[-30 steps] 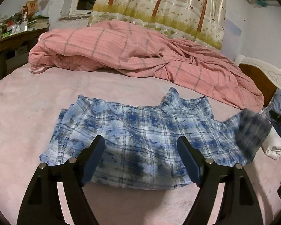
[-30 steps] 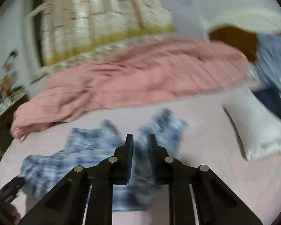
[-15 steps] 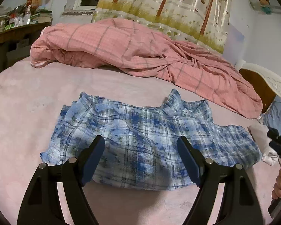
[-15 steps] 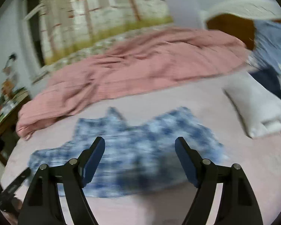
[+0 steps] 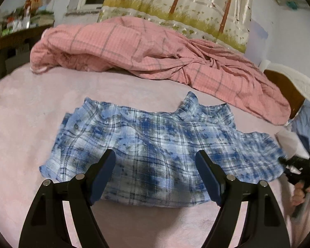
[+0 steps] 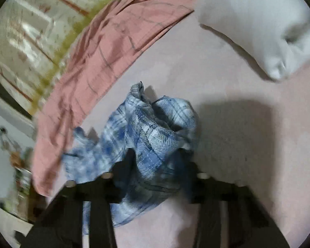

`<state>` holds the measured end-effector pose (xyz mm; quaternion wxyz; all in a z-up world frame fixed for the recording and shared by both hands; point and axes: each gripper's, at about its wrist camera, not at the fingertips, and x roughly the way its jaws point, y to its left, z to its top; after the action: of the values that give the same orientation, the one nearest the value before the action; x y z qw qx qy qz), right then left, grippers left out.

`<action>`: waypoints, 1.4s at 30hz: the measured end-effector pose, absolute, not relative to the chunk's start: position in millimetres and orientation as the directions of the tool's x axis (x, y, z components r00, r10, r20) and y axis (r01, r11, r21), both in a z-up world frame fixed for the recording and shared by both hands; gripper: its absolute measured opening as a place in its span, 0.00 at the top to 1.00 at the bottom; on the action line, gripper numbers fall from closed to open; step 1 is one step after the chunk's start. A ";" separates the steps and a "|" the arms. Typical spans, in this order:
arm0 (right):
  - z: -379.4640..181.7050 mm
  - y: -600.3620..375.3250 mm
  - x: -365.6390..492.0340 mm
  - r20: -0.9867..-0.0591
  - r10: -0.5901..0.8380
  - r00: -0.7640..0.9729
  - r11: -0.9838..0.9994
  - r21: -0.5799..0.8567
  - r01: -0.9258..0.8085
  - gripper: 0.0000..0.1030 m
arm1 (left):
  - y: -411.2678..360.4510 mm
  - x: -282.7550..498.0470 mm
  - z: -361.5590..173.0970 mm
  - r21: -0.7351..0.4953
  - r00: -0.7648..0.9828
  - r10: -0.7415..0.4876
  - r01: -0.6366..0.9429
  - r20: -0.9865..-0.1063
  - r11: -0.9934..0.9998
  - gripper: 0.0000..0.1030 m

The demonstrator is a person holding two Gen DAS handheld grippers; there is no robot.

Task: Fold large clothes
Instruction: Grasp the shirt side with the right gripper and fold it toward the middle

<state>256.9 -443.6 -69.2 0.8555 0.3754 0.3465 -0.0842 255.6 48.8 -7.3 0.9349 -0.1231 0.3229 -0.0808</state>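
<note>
A blue plaid shirt (image 5: 155, 140) lies spread across the pink bed sheet (image 5: 31, 107). My left gripper (image 5: 156, 159) hovers open over the shirt's near hem, nothing between its fingers. In the left wrist view my right gripper (image 5: 285, 164), held by a hand (image 5: 299, 194), meets the shirt's right end. In the blurred right wrist view my right gripper (image 6: 158, 161) has its jaws closing on a raised bunch of the shirt (image 6: 155, 128). The fold fills the gap and touches both fingers.
A rumpled pink checked quilt (image 5: 155, 51) lies along the far side of the bed. A white pillow (image 6: 258, 24) sits beyond the shirt's right end, by a wooden headboard (image 5: 289, 86). A cluttered desk (image 5: 14, 35) stands at the far left, under a curtained window (image 5: 175, 4).
The right gripper let go of the shirt's right part, which dropped flat, opened wide, then swung down, rolled and began closing on the shirt's right end. The left gripper stayed put.
</note>
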 end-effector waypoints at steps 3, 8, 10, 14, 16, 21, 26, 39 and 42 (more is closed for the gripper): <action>-48.0 -415.1 256.8 -0.641 -0.014 0.767 0.798 0.456 0.395 0.86 | 58.0 254.3 -3.2 -0.294 0.792 -0.218 0.051 -0.571 0.955 0.24; 7.6 -327.1 245.2 -0.518 -0.060 0.853 0.945 0.246 0.216 0.88 | 71.5 245.7 10.6 -0.279 0.833 -0.175 0.025 -0.525 0.960 0.24; 24.1 -278.8 242.7 -0.487 0.008 0.873 0.980 0.179 0.091 0.88 | 76.9 242.8 15.0 -0.274 0.846 -0.156 0.013 -0.510 0.962 0.24; 20.0 -200.6 245.1 -0.506 0.104 0.857 0.995 0.064 -0.083 0.88 | 85.4 242.0 18.0 -0.271 0.855 -0.132 -0.010 -0.501 0.962 0.24; -1.9 -165.1 252.3 -0.558 0.166 0.813 0.985 0.052 -0.165 0.88 | 90.3 244.1 16.9 -0.305 0.848 -0.158 -0.004 -0.505 0.952 0.24; -41.0 -129.7 255.7 -0.655 0.199 0.729 0.973 0.047 -0.224 0.87 | 96.4 242.6 17.6 -0.315 0.850 -0.150 -0.020 -0.504 0.949 0.24; -33.7 -151.0 250.5 -0.633 0.292 0.717 0.956 0.174 -0.236 0.74 | 93.7 243.7 15.6 -0.312 0.845 -0.156 -0.014 -0.512 0.950 0.24; 11.7 -205.5 253.4 -0.528 0.015 0.849 0.993 0.107 0.050 0.55 | 86.9 242.3 14.3 -0.253 0.849 -0.107 -0.032 -0.517 0.967 0.24; -21.2 -209.1 287.5 -0.660 0.103 0.744 0.990 0.143 -0.010 0.55 | 86.6 245.3 11.8 -0.236 0.842 -0.094 -0.041 -0.531 0.971 0.24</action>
<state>287.5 -209.1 -21.2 0.9315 0.0654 0.3565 0.0301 245.3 86.6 11.8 0.9522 -0.1198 0.2806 -0.0140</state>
